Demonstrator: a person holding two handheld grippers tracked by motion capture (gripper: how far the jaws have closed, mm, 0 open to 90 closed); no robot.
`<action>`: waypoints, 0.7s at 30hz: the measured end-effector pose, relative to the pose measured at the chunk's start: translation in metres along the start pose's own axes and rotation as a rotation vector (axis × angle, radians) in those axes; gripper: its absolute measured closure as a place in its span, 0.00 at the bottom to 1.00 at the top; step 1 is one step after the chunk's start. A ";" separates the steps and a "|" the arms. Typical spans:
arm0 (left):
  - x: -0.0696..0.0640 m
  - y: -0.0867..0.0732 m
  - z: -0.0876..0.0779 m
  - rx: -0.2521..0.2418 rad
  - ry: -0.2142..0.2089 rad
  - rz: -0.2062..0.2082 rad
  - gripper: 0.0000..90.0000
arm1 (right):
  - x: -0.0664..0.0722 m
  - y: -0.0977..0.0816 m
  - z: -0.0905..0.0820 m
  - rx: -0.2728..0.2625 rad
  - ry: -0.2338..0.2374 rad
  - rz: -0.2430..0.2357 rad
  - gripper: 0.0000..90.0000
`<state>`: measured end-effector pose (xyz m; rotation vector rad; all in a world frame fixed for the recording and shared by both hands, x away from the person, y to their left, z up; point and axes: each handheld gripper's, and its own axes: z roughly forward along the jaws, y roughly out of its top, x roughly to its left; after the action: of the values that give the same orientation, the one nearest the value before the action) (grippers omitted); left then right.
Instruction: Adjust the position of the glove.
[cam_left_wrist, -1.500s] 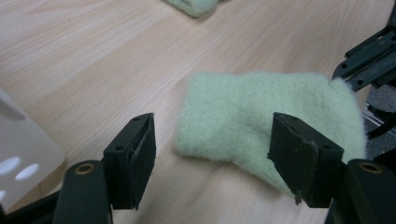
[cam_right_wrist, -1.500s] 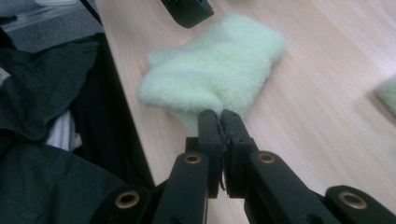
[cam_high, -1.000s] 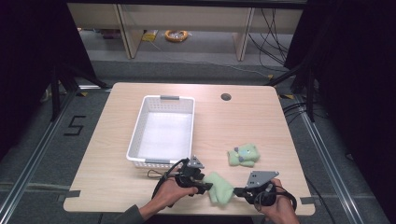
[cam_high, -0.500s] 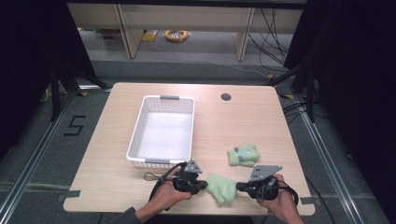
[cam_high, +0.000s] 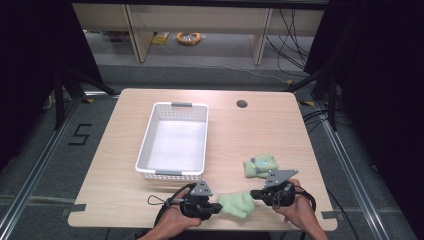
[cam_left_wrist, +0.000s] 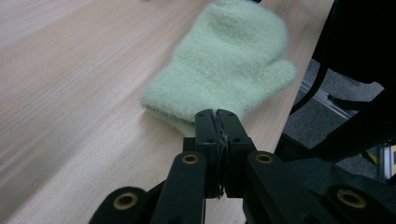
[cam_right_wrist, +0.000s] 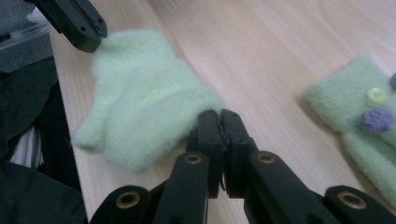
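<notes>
Now that the left hand-held gripper (cam_high: 218, 208) has just clamped its jaws on the near edge of the pale green mitten (cam_high: 237, 204), with a pinch of cuff between them, the right hand-held gripper (cam_high: 254, 194) stays clenched on the opposite edge. With both ends held, the mitten, low at the tabletop's (cam_high: 125, 200) front edge, looks ready to lift toward the white basket (cam_high: 146, 149); its decorated mate (cam_high: 261, 165) lies beside the right hand.

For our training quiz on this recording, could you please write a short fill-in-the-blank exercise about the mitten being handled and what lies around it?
1. The left gripper and the right gripper each pinch an edge of the plain green ____.
2. The white basket on the table holds ____.
3. The other mitten, lying past the right gripper, is decorated with ____.
4. The jaws of both grippers are ____.

Missing words: mitten; nothing; buttons; shut
</notes>
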<state>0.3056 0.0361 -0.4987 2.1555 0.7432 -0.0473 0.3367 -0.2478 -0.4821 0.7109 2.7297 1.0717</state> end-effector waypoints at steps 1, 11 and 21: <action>0.002 -0.002 0.005 0.007 0.006 -0.005 0.97 | -0.002 -0.001 0.004 0.019 -0.008 -0.001 0.99; 0.001 -0.003 0.013 0.024 0.021 -0.007 0.85 | -0.007 -0.005 0.006 0.039 -0.072 0.056 0.92; -0.003 0.005 -0.012 -0.049 0.072 -0.011 0.47 | -0.015 0.003 -0.023 0.008 -0.203 0.021 0.72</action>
<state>0.3036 0.0407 -0.4865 2.1159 0.7901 0.0422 0.3450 -0.2668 -0.4635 0.8037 2.5609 0.9370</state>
